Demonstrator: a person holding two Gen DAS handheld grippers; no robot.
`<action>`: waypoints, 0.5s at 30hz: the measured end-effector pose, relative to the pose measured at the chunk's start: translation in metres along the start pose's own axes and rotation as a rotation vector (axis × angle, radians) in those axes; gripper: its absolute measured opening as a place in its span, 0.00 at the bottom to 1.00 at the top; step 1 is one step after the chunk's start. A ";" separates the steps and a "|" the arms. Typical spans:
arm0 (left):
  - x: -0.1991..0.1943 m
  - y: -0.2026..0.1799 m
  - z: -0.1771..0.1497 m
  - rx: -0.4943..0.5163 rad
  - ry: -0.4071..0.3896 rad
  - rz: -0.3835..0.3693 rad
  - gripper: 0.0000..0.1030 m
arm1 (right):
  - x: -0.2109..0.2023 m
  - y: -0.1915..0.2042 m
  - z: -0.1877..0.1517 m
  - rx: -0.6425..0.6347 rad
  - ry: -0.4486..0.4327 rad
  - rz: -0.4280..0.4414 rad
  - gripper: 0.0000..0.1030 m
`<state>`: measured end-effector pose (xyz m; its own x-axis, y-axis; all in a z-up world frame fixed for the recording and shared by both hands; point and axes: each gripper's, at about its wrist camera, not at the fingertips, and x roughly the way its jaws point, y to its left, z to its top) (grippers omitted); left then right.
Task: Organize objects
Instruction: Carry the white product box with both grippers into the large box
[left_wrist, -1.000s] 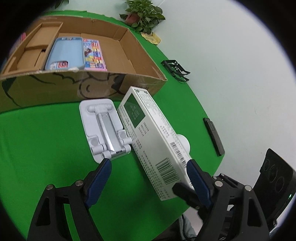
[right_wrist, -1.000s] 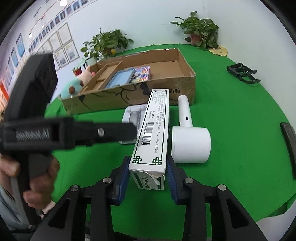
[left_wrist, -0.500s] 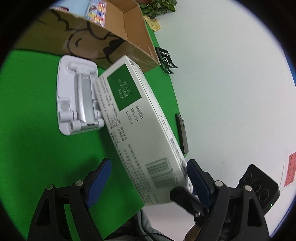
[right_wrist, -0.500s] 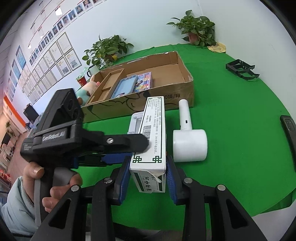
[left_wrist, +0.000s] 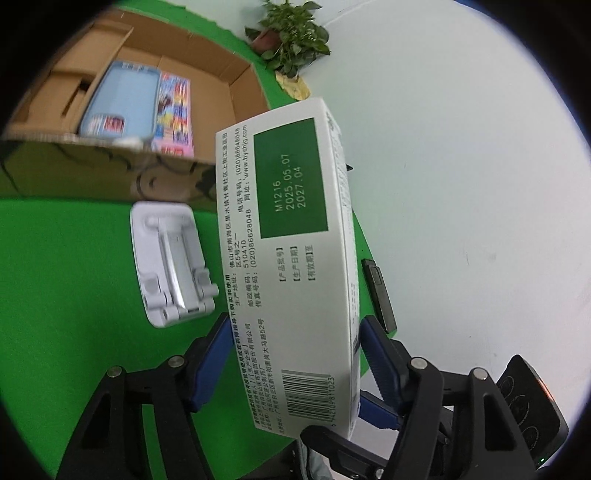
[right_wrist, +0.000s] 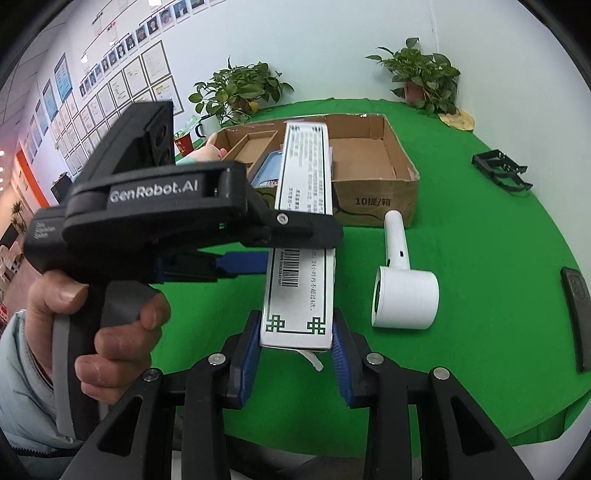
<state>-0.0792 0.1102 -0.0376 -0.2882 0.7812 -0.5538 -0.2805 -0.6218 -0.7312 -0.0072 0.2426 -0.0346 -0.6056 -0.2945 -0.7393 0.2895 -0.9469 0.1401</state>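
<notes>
Medicine box, long and white with green trim, is held up off the green table, pinched at its near end between the blue pads of the right hand-held gripper. That grip is seen clearly in the right wrist view: both pads are pressed flat on the box's narrow sides, and the box is pointed away toward the cardboard box at the far side.

The left hand-held gripper is brought in from the left across the same medicine box, a bit farther along than the right one. Its jaws are closing, with the box's barcode end sat between the blue fingers. The pads look right up against the box's sides, but whether they're actually pressing can't be told from the blurry frame. A hand is wrapped round that gripper's handle.

On the table below, a white phone stand is lying left of the lifted box, and a white lint roller is lying to its right. A blue case and a colourful packet are sat inside the cardboard box.
</notes>
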 end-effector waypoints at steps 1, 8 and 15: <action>-0.003 -0.004 0.004 0.017 -0.010 0.010 0.66 | 0.000 0.000 0.003 -0.006 -0.005 -0.004 0.32; -0.013 -0.025 0.037 0.089 -0.051 0.065 0.66 | 0.005 -0.001 0.035 -0.002 -0.054 0.007 0.32; -0.008 -0.040 0.078 0.135 -0.076 0.183 0.65 | 0.026 -0.011 0.080 -0.023 -0.067 0.024 0.37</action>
<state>-0.1370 0.1249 0.0270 -0.4126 0.6513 -0.6369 -0.3356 -0.7587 -0.5584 -0.0852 0.2355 -0.0027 -0.6462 -0.3262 -0.6899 0.3212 -0.9363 0.1418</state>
